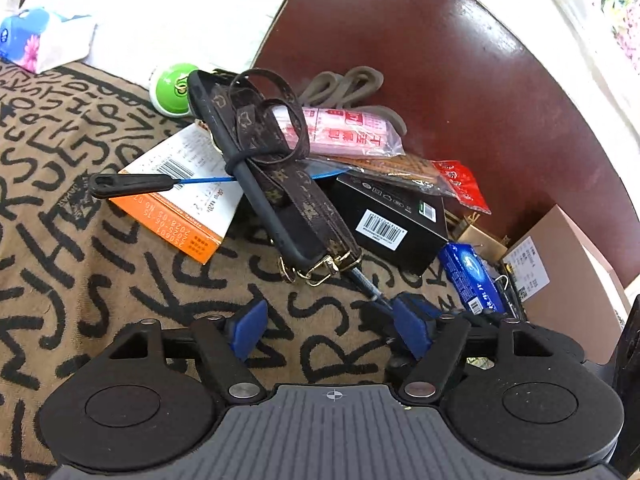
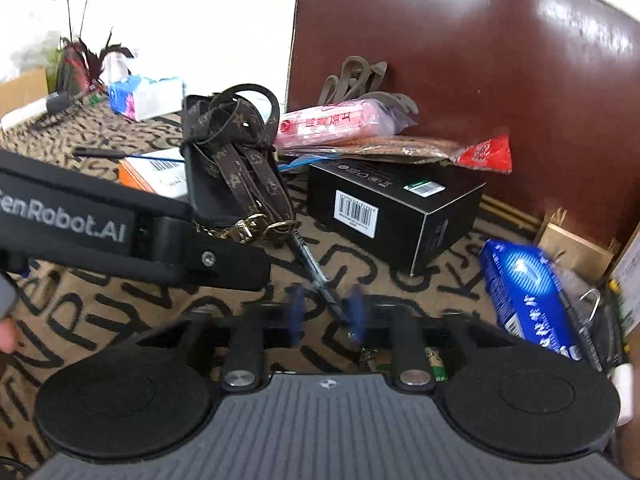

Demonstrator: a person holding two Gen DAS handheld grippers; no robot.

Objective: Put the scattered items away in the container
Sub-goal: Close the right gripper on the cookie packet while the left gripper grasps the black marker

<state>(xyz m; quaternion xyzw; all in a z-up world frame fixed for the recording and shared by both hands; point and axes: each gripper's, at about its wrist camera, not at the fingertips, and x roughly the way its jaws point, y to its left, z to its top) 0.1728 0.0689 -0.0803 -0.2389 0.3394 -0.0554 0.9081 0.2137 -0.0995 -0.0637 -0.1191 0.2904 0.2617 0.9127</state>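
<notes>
Both grippers, left [image 1: 334, 326] and right [image 2: 326, 312], are spread over the patterned cloth [image 1: 120, 280]; a pen [image 2: 318, 276] (dark, slim) lies between the right one's fingers, ungripped.

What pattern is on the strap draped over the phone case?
Dark brown with a tan monogram print; the strap shows best in the left wrist view.

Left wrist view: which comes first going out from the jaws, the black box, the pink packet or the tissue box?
1. Black box, just ahead, slightly right.
2. Pink packet, behind it, atop the pile.
3. Tissue box, far upper left.
</notes>
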